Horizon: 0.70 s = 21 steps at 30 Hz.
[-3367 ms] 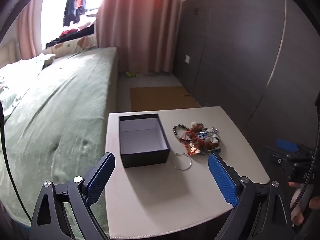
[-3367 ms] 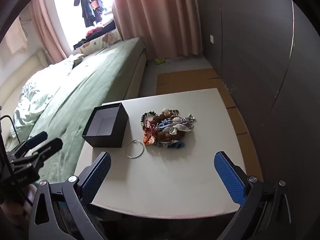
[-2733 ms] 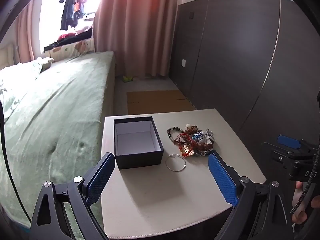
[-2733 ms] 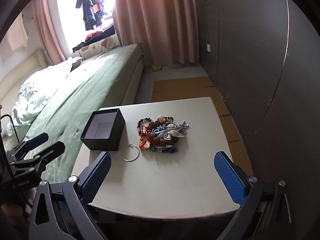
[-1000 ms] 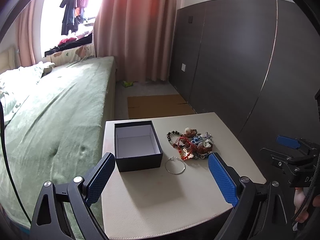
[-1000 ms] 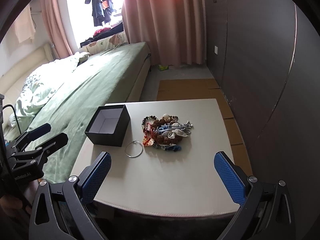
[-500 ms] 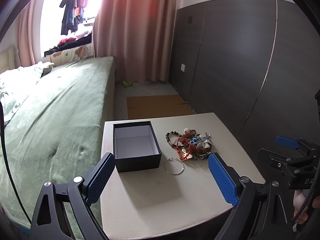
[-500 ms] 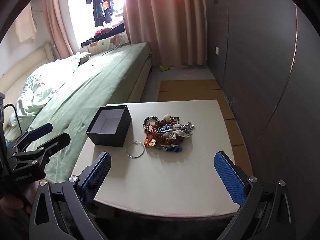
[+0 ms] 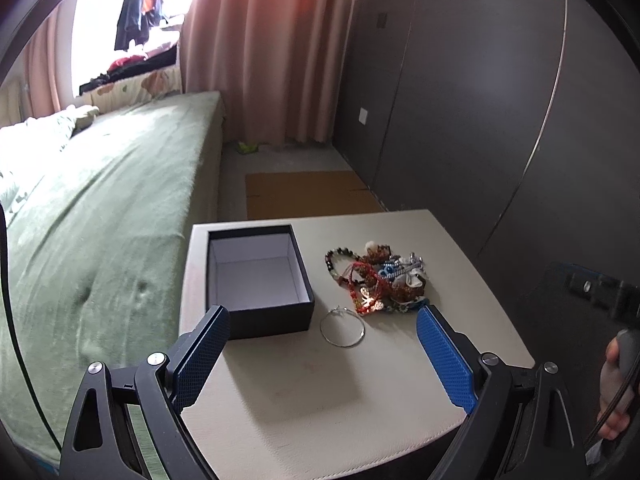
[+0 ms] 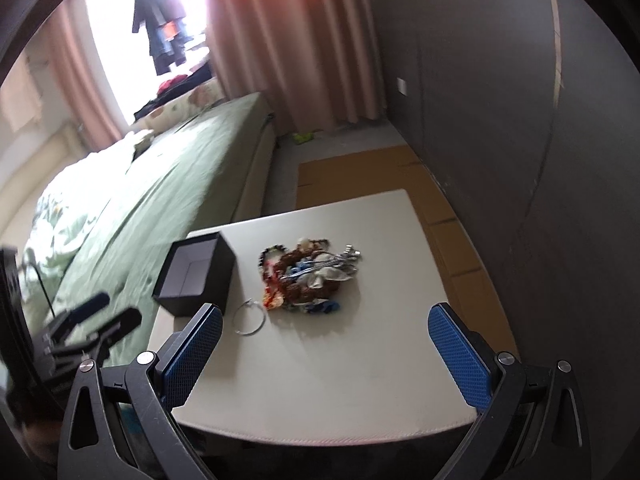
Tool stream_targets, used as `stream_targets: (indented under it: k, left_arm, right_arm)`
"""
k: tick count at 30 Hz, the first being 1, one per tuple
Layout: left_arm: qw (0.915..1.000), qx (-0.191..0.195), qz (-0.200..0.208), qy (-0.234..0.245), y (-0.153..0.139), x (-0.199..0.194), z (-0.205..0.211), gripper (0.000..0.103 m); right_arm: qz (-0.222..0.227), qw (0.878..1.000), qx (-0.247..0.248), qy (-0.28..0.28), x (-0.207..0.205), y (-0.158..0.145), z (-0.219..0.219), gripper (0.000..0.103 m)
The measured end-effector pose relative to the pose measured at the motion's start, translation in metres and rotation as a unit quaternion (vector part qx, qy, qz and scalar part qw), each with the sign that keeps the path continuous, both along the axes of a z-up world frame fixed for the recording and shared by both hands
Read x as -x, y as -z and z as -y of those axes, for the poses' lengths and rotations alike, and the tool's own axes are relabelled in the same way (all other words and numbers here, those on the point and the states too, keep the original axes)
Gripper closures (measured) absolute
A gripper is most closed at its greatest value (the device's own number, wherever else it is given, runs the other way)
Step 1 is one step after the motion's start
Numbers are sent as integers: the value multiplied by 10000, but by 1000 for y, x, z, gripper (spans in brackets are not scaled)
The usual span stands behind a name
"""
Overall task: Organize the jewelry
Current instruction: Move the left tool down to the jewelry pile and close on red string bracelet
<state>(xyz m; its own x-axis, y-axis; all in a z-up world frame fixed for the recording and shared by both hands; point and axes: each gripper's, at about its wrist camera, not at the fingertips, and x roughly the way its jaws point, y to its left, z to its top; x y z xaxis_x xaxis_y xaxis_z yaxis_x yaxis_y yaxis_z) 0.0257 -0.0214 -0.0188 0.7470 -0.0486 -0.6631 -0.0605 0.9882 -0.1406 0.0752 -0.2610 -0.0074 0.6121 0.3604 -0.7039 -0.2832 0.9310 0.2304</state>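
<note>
An open, empty black box (image 9: 258, 280) with a pale lining sits on the left of a small white table (image 9: 320, 400). A tangled pile of jewelry (image 9: 378, 282) lies to its right. A silver hoop (image 9: 343, 326) lies in front of the pile. My left gripper (image 9: 322, 356) is open and empty above the table's near edge. My right gripper (image 10: 324, 354) is open and empty, also near the front edge. The right wrist view shows the box (image 10: 196, 274), the pile (image 10: 310, 276) and the hoop (image 10: 250, 322).
A green bed (image 9: 92, 220) runs along the table's left side. A dark wardrobe wall (image 9: 480, 120) stands to the right. Cardboard (image 9: 308, 196) lies on the floor beyond the table. Pink curtains (image 9: 264, 52) hang at the back.
Both grippers have moved closer to the table, so the box and jewelry look larger. The right wrist view has swung and is blurred. Nothing on the table has moved.
</note>
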Motion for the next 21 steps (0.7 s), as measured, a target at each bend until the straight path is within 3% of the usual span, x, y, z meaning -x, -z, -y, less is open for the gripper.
stream_targets:
  k: [2,8,21]
  left_arm:
    - [9999,75,-96,82,6,-5,2,19]
    - [9989,198,-361,216,22,-23,14,25]
    - [9965,355,-659,359,46,-77,43,56]
  right_arm:
    - [-104,9998,-79,130,-6,2,6,0]
    - [-316,9983,-327,363,-22,11,19,0]
    - [-858,9914,-582,798,-62,39,33,0]
